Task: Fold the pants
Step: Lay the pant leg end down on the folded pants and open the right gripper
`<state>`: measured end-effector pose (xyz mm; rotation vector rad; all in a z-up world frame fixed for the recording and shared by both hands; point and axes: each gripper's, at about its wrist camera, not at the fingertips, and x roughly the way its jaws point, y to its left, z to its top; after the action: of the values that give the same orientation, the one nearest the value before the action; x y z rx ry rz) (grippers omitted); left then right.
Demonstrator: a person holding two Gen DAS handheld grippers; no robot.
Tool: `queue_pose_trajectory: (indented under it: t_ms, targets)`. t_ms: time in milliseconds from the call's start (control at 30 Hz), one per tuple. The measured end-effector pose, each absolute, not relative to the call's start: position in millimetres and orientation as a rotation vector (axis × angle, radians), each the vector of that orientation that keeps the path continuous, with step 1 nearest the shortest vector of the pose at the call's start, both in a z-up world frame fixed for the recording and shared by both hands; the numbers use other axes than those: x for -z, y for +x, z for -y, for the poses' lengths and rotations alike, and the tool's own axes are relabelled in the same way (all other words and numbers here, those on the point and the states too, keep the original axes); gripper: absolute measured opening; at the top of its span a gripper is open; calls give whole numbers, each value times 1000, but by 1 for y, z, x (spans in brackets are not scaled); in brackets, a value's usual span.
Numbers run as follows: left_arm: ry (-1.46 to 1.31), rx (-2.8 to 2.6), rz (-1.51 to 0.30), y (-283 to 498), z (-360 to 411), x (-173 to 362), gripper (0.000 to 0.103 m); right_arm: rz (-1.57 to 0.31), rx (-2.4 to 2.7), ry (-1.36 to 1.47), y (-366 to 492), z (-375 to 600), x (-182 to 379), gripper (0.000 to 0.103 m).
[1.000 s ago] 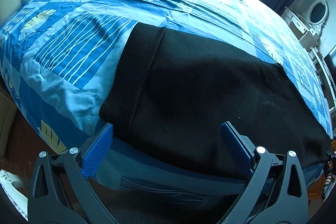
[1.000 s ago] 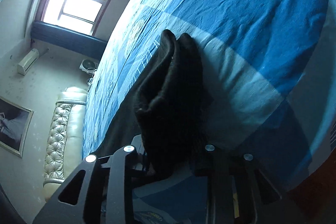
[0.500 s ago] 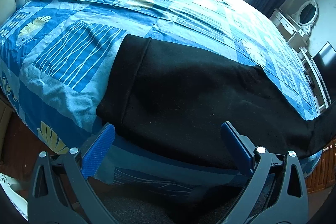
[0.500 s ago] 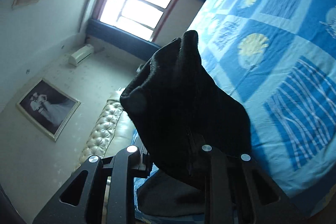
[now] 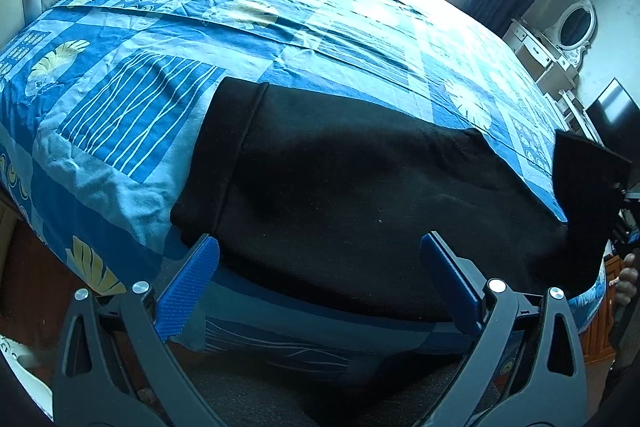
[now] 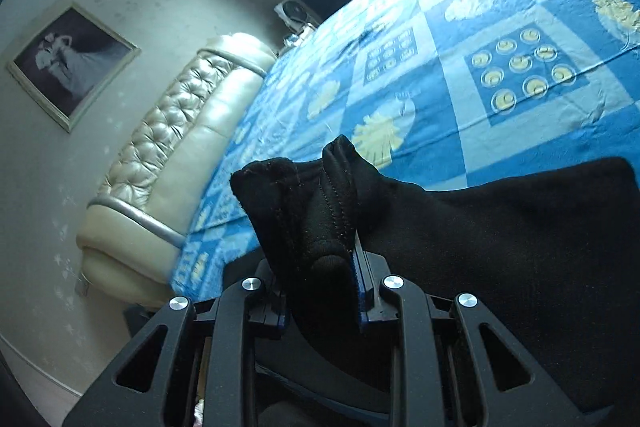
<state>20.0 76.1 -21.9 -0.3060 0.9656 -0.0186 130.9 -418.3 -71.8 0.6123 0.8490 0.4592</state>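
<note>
Black pants (image 5: 360, 195) lie along the near edge of a bed with a blue patterned sheet (image 5: 248, 27), waistband at the left. My left gripper (image 5: 320, 283) hangs open just off the bed's edge, its blue pads apart, nothing between them. At the right edge of the left wrist view the leg end (image 5: 584, 179) is lifted off the bed. In the right wrist view my right gripper (image 6: 320, 291) is shut on that bunched leg end (image 6: 312, 203), held above the sheet (image 6: 500, 47); the rest of the pants (image 6: 520, 227) trails to the right.
A padded cream headboard (image 6: 180, 147) runs along the left of the bed. A framed picture (image 6: 72, 63) hangs on the wall. A white dresser with an oval mirror (image 5: 572, 27) and a dark screen (image 5: 608, 115) stand beyond the bed's right end. Dark floor lies below the near edge.
My right gripper has carried the leg end up off the bed and swung it toward the headboard side, rolling as it went. The left gripper has barely shifted and stays open.
</note>
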Motion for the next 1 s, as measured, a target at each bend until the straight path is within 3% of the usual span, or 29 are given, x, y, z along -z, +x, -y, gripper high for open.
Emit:
queue_pose_trajectory:
  t_ms: [333, 433, 567, 767, 867, 1000]
  targets:
    - [-307, 33, -972, 21, -72, 23, 100, -1009, -389, 303, 122, 345, 123, 25]
    - [-308, 32, -973, 20, -72, 23, 100, -1018, -383, 247, 118, 339, 129, 31]
    - [-314, 31, -977, 21, -72, 25, 100, -1035, -443, 270, 107, 334, 128, 51]
    - [-314, 39, -986, 20, -69, 26, 100, -1040, -539, 248, 94, 313, 130, 55]
    - [-303, 44, -986, 20, -66, 27, 100, -1045, -548, 227, 93, 303, 135, 65]
    - [-304, 45, -991, 20, -66, 28, 100, -1048, -557, 251, 95, 303, 132, 66]
